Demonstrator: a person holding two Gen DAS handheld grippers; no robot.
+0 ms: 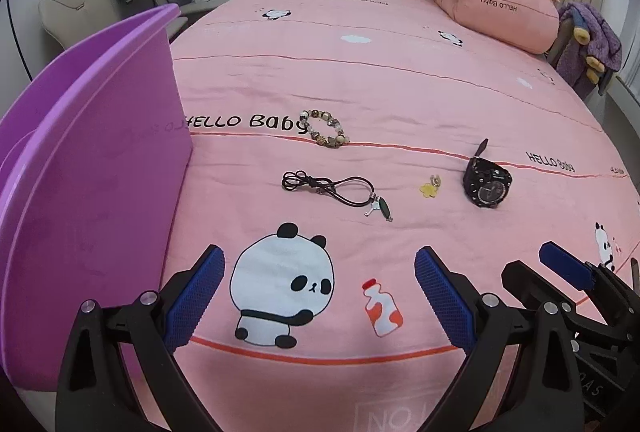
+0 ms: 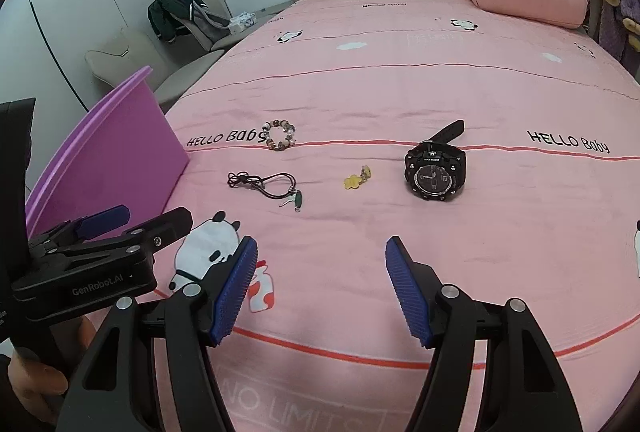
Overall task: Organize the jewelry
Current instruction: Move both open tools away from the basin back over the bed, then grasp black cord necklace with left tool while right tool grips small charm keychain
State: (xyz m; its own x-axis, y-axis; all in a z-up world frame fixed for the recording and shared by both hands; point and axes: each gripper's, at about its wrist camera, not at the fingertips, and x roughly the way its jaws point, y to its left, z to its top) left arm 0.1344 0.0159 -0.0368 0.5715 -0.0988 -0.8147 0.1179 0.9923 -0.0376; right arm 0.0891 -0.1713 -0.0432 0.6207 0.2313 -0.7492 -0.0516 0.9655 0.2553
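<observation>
Bed (image 1: 400, 80), pink sheet — we count four pieces lying loose, well apart from one another.

- Bracelet (image 1: 325, 128), beaded, farthest back, near the basin.
- Necklace (image 1: 336, 191), black cord with pendant, in front of the bracelet.
- Earring (image 1: 430, 185), yellow flower, between necklace and watch.
- Watch (image 1: 488, 181), black, strap sticking up, far right.
- Basin (image 1: 92, 168), purple, at the left edge; we judge it the likely destination.

Left gripper (image 1: 318, 296): jaws released, nothing between them. Right gripper (image 2: 321, 288): jaws likewise spread and empty.

Step in hand, as we judge it — approach for a first pick. We would take the watch by its case, not the strap, and pinch the cord at its knot so the pendant does not swing.
</observation>
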